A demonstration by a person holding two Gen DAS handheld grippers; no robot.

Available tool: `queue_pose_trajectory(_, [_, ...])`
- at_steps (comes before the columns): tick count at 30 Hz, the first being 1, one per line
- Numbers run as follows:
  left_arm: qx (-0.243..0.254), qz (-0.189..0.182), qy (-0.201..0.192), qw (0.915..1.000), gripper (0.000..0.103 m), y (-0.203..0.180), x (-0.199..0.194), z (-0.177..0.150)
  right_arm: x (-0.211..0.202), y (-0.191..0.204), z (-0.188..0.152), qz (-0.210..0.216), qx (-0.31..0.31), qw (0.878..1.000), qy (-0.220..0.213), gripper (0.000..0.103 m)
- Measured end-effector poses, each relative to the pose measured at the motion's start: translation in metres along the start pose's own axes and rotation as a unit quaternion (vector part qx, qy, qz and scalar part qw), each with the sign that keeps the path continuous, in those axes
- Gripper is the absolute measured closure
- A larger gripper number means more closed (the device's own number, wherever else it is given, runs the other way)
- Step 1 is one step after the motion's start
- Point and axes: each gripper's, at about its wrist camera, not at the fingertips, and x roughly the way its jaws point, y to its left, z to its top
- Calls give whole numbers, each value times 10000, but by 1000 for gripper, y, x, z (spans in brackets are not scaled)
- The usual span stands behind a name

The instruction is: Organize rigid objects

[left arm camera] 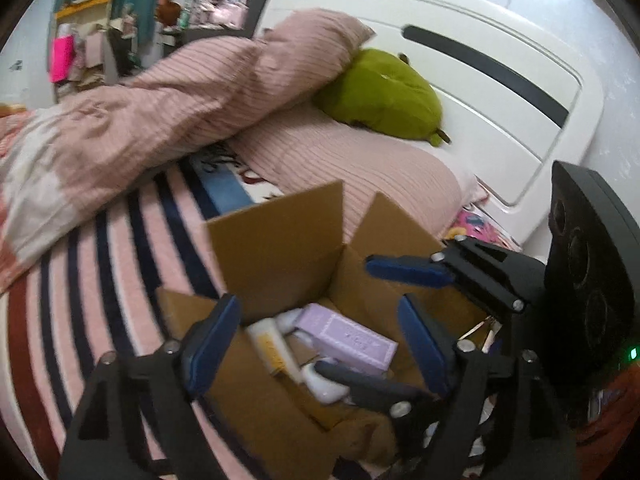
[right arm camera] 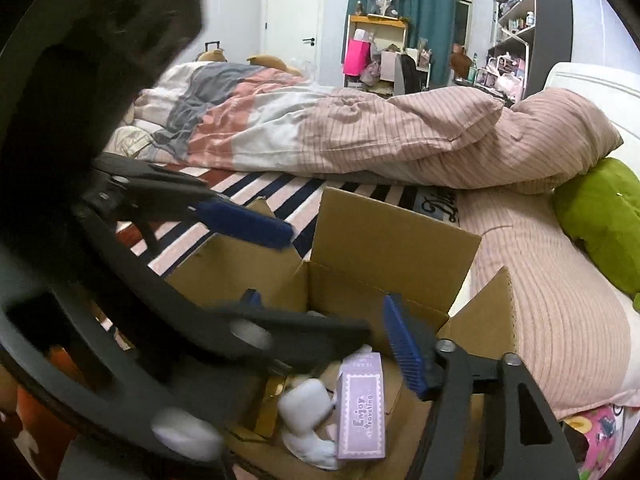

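1. Left wrist view: the left gripper (left arm camera: 320, 346) hangs over an open cardboard box (left arm camera: 276, 248) that sits on a bed with a striped sheet (left arm camera: 100, 280). Its blue-padded fingers (left arm camera: 212, 344) stand wide apart with nothing between them.
2. Inside the box lie a lilac carton (left arm camera: 348, 338), a white tube with yellow print (left arm camera: 272, 344) and a white rounded item (left arm camera: 324, 386), all packed close together at the bottom.
3. The right gripper (left arm camera: 400, 312) enters from the right side, over the box's far corner; one blue finger points left over the opening. Its fingers look parted and empty.
4. Behind the box are a pink striped duvet (left arm camera: 168, 96), a pink striped pillow (left arm camera: 360, 168), a green plush cushion (left arm camera: 380, 92) and a white headboard (left arm camera: 500, 80).
5. Right wrist view: the right gripper (right arm camera: 328, 332) is above the same cardboard box (right arm camera: 392, 240). One blue finger (right arm camera: 404, 344) shows clearly; the other is hidden behind the left gripper's black frame, so the gap cannot be judged here.
6. The left gripper (right arm camera: 256, 264) crosses the left half of the view, with one blue finger over the box's left flap.
7. The lilac carton (right arm camera: 362, 408), printed "Enjoy traveling", stands on end in the box, just beside a white case (right arm camera: 306, 402).
8. The green plush cushion (right arm camera: 600, 208) lies at the right edge beside the duvet (right arm camera: 400, 136).
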Motion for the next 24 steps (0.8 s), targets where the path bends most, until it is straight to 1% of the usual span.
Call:
queue_pose_trajectory(1, [-26, 102, -70, 9999, 16, 1, -5, -2, -2, 1, 0, 9, -23, 10000, -65, 32])
queue_pose_trajectory(3, [-111, 350, -318, 9988, 16, 5, -22, -9, -5, 2, 1, 63, -58, 9998, -169, 32])
queue_pose_trajectory(5, [-227, 593, -506, 9967, 13, 9, -35, -15, -10, 4, 2, 167, -91, 9993, -307, 27])
queue_pose_trajectory(6, [-277, 799, -632, 9944, 8, 11, -43, -19, -13, 6, 4, 206, -105, 9990, -386, 15])
queue_pose_trajectory(7, [-301, 944, -710, 9925, 5, 13, -48, -22, -16, 7, 5, 238, -121, 9985, -469, 7])
queue_pose_trajectory(8, [-321, 1188, -845, 9888, 5, 14, -57, -26, -20, 9, 6, 282, -151, 9977, -601, 6])
queue_pose_trajectory(9, [-336, 1390, -973, 9849, 5, 16, -65, -30, -23, 10, 7, 323, -189, 9969, -694, 5])
queue_pose_trajectory(11, [-450, 1672, -1156, 9781, 5, 21, -79, -38, -29, 14, 10, 442, -265, 9954, -807, 3])
queue_pose_trajectory(12, [-505, 1754, -1212, 9757, 5, 24, -83, -41, -30, 15, 10, 512, -281, 9949, -826, 0])
queue_pose_trajectory(16, [-787, 2138, -1460, 9627, 3, 37, -102, -57, -35, 19, 10, 640, -242, 9934, -922, 0])
queue_pose_trajectory(19, [-920, 2328, -1520, 9562, 3, 47, -108, -68, -34, 20, 10, 564, -157, 9946, -852, 0])
queue_pose_trajectory(21, [-981, 2406, -1538, 9533, 3, 52, -109, -73, -33, 21, 10, 391, -106, 9960, -795, 0])
queue_pose_trajectory(24, [-1088, 2444, -1541, 9511, 3, 57, -108, -77, -34, 22, 8, 344, -116, 9956, -862, 0])
